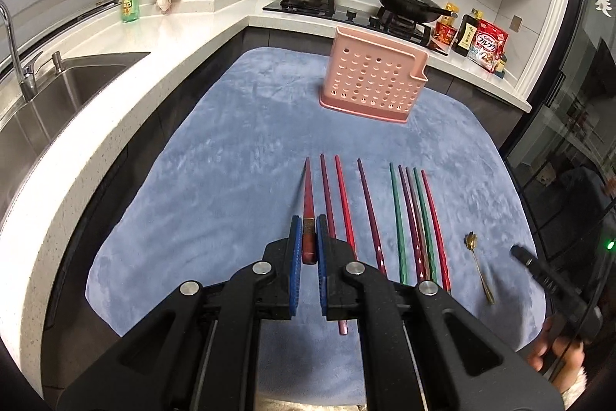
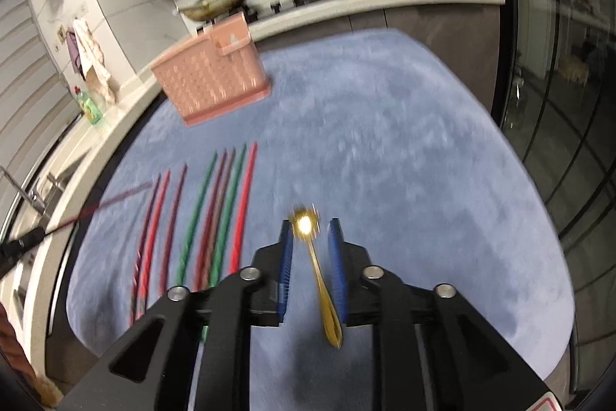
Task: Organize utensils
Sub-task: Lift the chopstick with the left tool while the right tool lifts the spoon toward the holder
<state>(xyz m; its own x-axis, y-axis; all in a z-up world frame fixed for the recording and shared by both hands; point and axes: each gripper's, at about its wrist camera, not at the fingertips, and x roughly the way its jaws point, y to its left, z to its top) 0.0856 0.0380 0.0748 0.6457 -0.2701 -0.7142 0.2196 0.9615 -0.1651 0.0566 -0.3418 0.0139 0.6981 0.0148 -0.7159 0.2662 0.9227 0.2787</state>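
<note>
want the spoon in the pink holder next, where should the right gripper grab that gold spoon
Grip the gold spoon on its thin handle, mid-length, coming from above with the right gripper jaws straddling the handle across its width. It lies flat on the blue mat, bowl pointing away, and the flower-shaped bowl is wider and harder to pinch.

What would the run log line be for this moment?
left gripper: shut on red chopstick | right gripper: open around gold spoon | pink holder: no utensils visible

Chopsticks [image 1: 400,218] lie before holder [image 1: 371,79], spoon [image 1: 479,268] rightmost.
</note>
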